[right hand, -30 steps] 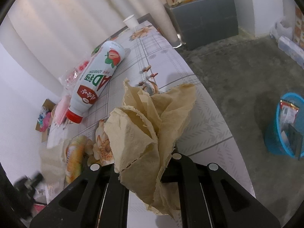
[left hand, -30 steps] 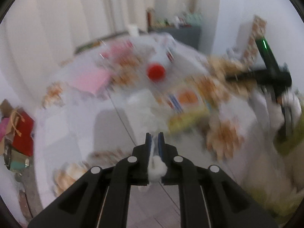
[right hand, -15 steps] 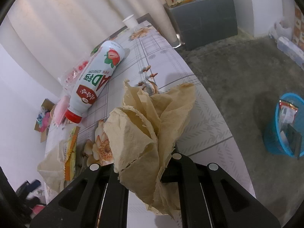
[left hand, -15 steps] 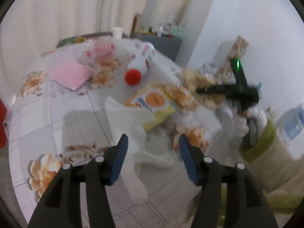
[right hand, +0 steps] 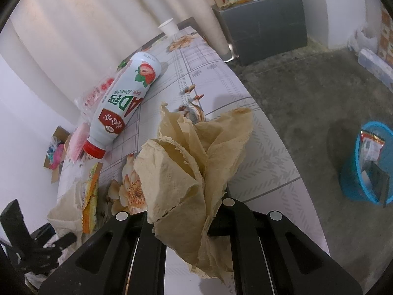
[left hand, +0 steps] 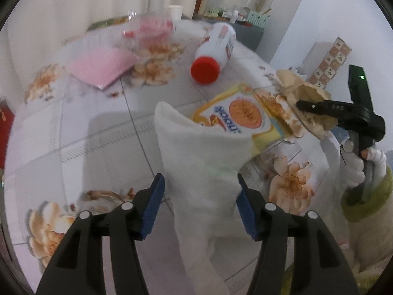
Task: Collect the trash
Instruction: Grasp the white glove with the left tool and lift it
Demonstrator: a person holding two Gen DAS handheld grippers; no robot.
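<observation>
1. R hand: my right gripper [right hand: 194,211] has its fingers clamped on a crumpled brown paper towel [right hand: 196,162], lifted clear of the tabletop [right hand: 258,152]. That piece counts as picked up, not yet binned.
2. L hand: my left gripper [left hand: 199,204] has its fingers apart, blue pads [left hand: 153,201] on either side of a white tissue [left hand: 203,162]. The tissue sits between them w/o being squeezed, as far as I can see; the view is blurry, so possibly it brushes the right-side pad.
3. That tissue lies on the near tabletop, partly over an orange-print snack wrapper [left hand: 243,115].
4. Bin: a blue basket [right hand: 366,164] on the floor, well apart from the tabletop, already w/ some packaging in it. So part of the job looks done.
5. Left on the tabletop, by my reckoning: the snack wrapper, a strawberry drink bottle [right hand: 122,105] w/ red cap lying on its side, a clear plastic wrapper [left hand: 147,27] w/ red print, a pink flat thing [left hand: 103,66] and a paper cup [right hand: 168,25] at the far edge.
6. Judgement: maybe mid-task. Two soft bits in hand or nearly; bigger items untouched.
</observation>
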